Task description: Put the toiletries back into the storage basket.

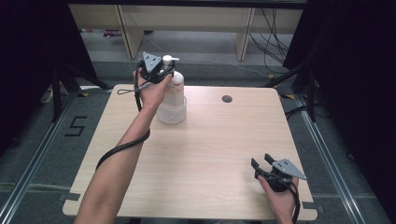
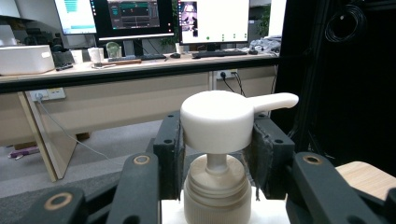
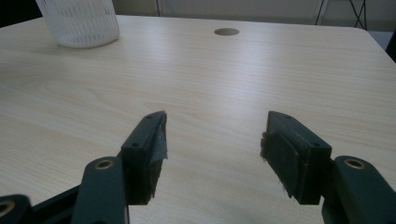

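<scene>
A white pump bottle is stood near the desk's far left edge, its pump head clamped between the left hand-held gripper's jaws. The right hand-held gripper is held released near the near right corner, well apart from the bottle.

A black numeral "5" is marked on the grey floor left of the table.
</scene>
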A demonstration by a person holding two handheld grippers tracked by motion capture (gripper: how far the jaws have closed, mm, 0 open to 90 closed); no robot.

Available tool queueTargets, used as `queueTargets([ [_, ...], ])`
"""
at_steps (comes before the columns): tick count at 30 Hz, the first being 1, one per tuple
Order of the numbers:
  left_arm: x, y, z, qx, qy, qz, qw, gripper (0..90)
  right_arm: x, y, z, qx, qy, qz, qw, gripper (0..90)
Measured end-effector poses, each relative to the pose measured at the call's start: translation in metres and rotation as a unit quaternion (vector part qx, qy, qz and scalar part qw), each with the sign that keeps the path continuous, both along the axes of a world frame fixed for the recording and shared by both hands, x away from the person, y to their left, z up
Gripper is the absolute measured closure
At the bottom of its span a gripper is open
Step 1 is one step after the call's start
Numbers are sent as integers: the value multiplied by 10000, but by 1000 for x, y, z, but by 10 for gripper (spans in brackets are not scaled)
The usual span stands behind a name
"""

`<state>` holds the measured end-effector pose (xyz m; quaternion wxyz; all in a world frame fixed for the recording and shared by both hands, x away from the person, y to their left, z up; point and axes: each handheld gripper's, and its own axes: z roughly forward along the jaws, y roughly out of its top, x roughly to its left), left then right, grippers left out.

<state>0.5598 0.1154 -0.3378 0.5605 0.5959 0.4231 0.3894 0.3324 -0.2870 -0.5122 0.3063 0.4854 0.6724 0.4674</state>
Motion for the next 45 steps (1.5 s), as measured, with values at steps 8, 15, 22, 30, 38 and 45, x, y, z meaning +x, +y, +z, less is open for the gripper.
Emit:
queueTargets([
  [8, -1, -1, -5, 41, 56, -6, 10000, 591, 0, 0, 0, -16, -23, 1, 10000, 399],
  [15, -1, 0, -10, 49, 119, -12, 9999, 591, 0, 0, 0, -5, 16, -5, 10000, 400],
  [22, -1, -1, -17, 69, 176, -34, 9998, 591, 0, 0, 0, 7, 21, 5, 10000, 400],
  [30, -2, -2, -21, 86, 219, -44, 9997, 591, 0, 0, 0, -11, -26, 11, 10000, 399],
  [38, -1, -1, -24, 96, 250, -35, 9996, 591, 0, 1, 0, 20, -47, -52, 10000, 400],
  [45, 0, -1, -27, 102, 279, -27, 9996, 590, 0, 1, 0, 8, -29, -51, 10000, 399],
])
